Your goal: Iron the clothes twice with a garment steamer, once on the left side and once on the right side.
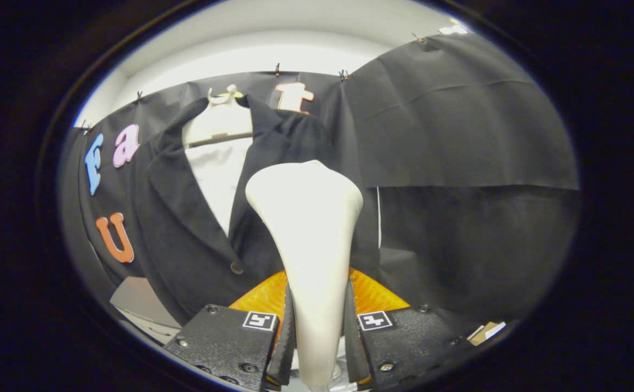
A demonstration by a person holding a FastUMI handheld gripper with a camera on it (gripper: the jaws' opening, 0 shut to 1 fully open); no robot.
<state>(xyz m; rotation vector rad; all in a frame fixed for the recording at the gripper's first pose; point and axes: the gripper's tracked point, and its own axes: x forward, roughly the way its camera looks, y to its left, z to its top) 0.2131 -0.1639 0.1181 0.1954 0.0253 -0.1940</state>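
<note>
Jacket (186, 218) hangs on booth wall, front open, dark, beyond fingers and left of steamer head. Hanger (220, 122) at jacket's top, pale; white shirt (216, 174) shows in opening. Steamer (309, 228) stands upright between fingers, pale; handle low in grip, wide head well ahead of fingers, overlapping jacket's right front panel; contact with cloth cannot tell. Gripper (318, 326) fingers pinch steamer handle from both sides. Button (236, 267) on jacket front, just left of steamer neck.

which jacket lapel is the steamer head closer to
The lapel right behind the steamer head, partly hidden by it; the other lapel lies apart across the white shirt. The tool grips the steamer.
</note>
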